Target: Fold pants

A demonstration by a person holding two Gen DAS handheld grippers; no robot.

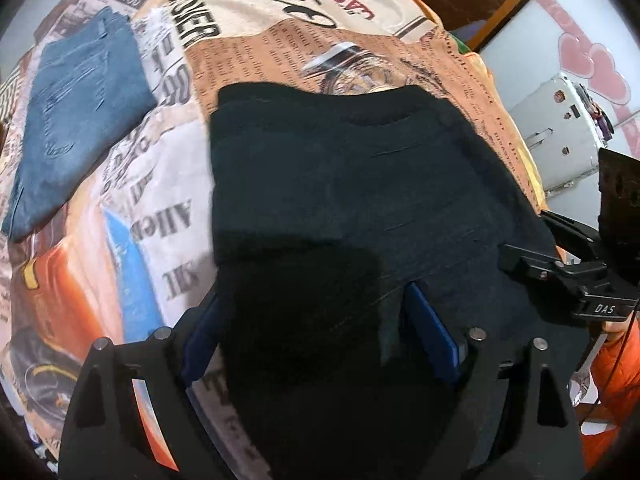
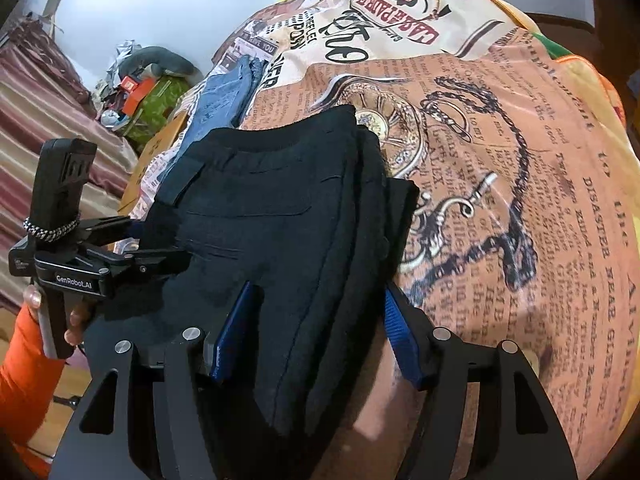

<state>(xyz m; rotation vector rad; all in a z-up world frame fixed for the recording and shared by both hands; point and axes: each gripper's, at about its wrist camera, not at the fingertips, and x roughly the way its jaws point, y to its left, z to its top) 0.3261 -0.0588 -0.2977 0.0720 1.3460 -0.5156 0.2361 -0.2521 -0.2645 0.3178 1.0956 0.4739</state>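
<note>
Left gripper (image 1: pixel 310 332): black frame, blue pads spread apart, straddling a fold of the near cloth edge, not pinching.
Right gripper (image 2: pixel 316 332): jaws apart over the stacked right-hand edges; pads clear of fabric.
Printed newspaper-pattern bedspread (image 2: pixel 520 184): broad bare stretch right of the garment.
Folded black pants (image 1: pixel 360 184): middle of bed, layers stacked.
Folded blue denim jeans (image 1: pixel 80 120): well apart, far left.
Orange sleeve (image 2: pixel 24 384): at the near edge.

We see the black pants (image 1: pixel 360 184) folded into a thick, layered stack, waistband at the far end, lying flat on the printed bedspread (image 2: pixel 520 200). To their far left lie folded blue jeans (image 1: pixel 80 120), well apart.
</note>
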